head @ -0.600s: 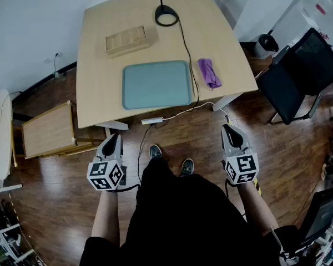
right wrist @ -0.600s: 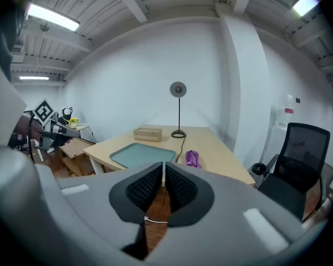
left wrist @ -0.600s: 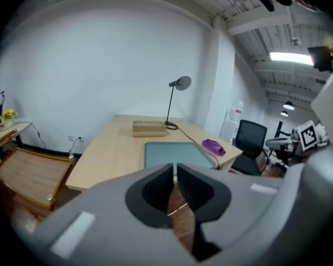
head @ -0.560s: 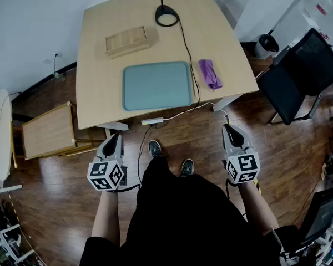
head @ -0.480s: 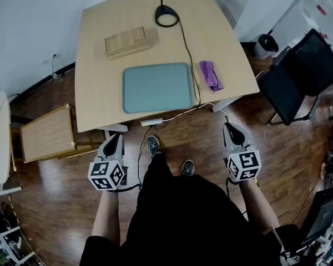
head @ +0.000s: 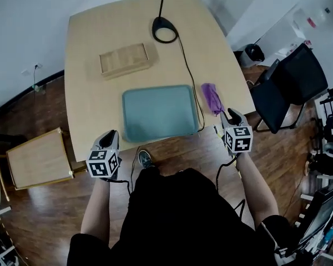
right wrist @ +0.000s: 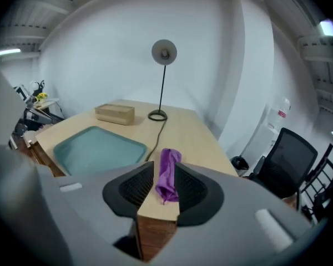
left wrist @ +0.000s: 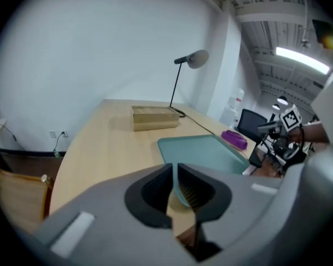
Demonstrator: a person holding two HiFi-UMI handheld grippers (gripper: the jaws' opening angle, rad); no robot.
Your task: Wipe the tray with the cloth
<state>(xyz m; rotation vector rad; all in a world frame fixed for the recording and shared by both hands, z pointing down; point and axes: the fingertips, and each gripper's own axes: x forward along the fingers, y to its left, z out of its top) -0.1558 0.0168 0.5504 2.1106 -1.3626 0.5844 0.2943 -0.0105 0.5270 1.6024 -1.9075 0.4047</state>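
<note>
Purple cloth (head: pixel 212 98) lies bunched just right of the tray (head: pixel 158 113), unheld. The right gripper (head: pixel 231 115) gapes empty near it and the left gripper (head: pixel 107 137) is barely parted, empty. Whether the tray is wiped is unclear.

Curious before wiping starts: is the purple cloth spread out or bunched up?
Bunched up: the cloth is a narrow crumpled strip beside the tray.

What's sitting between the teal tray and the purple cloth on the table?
The black lamp cable runs down the wooden table between the teal tray and the purple cloth. Otherwise that strip is bare. The head view shows it best.
</note>
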